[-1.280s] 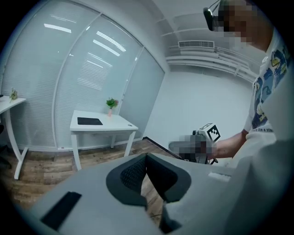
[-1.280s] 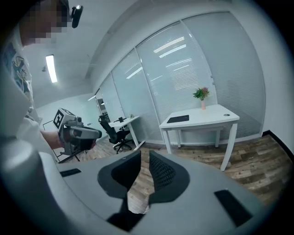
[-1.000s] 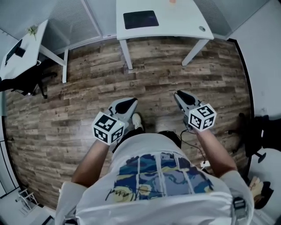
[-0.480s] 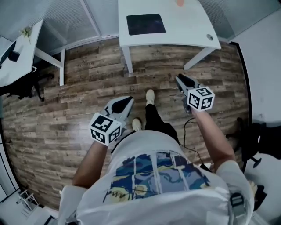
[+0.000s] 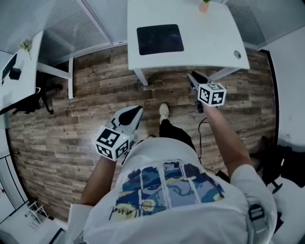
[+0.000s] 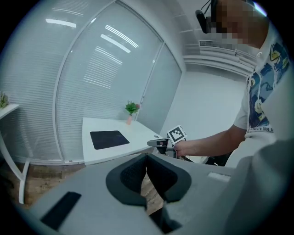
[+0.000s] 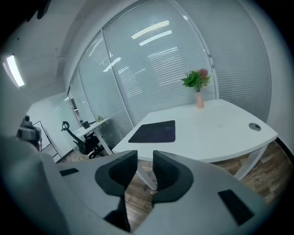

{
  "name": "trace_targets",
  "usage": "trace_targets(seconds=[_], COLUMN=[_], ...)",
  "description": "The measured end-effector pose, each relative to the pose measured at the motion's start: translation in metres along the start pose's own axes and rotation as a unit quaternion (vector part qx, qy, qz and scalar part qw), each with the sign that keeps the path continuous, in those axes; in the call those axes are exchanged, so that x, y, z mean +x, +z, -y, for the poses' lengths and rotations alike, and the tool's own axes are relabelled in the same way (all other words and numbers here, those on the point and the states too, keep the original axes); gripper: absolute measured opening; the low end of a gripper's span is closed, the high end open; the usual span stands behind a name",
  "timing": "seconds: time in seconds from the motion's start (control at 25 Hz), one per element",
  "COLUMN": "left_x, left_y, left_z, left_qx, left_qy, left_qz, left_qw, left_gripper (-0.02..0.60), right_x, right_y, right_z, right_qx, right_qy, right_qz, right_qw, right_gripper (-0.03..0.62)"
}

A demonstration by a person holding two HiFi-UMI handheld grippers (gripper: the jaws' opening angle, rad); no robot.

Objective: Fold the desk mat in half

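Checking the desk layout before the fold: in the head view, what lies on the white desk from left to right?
Desk mat → plant pot → cable hole

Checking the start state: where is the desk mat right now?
In the head view, the desk mat lies flat on the white desk, left of the small plant.

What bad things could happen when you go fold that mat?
The small plant pot stands at the far edge of the table, apart from the desk mat; a careless swing might tip it. A cable lies on the floor near your shoe, so you might trip.
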State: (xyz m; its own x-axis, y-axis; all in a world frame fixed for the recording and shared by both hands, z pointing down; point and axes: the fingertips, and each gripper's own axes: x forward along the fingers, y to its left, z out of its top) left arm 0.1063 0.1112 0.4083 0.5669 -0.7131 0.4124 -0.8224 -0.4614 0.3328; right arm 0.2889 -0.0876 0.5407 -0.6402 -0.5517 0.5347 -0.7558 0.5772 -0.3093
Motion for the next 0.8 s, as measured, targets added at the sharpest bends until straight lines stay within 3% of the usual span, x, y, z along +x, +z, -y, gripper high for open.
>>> trace_targets(seconds=[0.24, 0.44, 0.8], left_x=[0.054, 0.081, 0.090], left_y=[0.034, 0.047, 0.072], left_z=[-0.032, -0.060, -0.114], left_qx=[-0.013, -0.020, -0.008], left_qy=[0.017, 0.019, -0.012], left_qz=[-0.011, -0.019, -0.031], left_qw=[0.9997, 0.9995, 0.9994], left_gripper=[0.003, 0.003, 0.003], right_x=[0.080, 0.133, 0.183], right_y=[0.024, 0.040, 0.034], right_z=[0.054, 0.075, 0.108], right_qx=[0.028, 0.037, 0.068], right_qy=[-0.012, -0.031, -0.110], right_qz=[-0.021, -0.033, -0.081], right_qw=[0.999, 0.998, 0.988], right_gripper=[0.120, 0.132, 0.153])
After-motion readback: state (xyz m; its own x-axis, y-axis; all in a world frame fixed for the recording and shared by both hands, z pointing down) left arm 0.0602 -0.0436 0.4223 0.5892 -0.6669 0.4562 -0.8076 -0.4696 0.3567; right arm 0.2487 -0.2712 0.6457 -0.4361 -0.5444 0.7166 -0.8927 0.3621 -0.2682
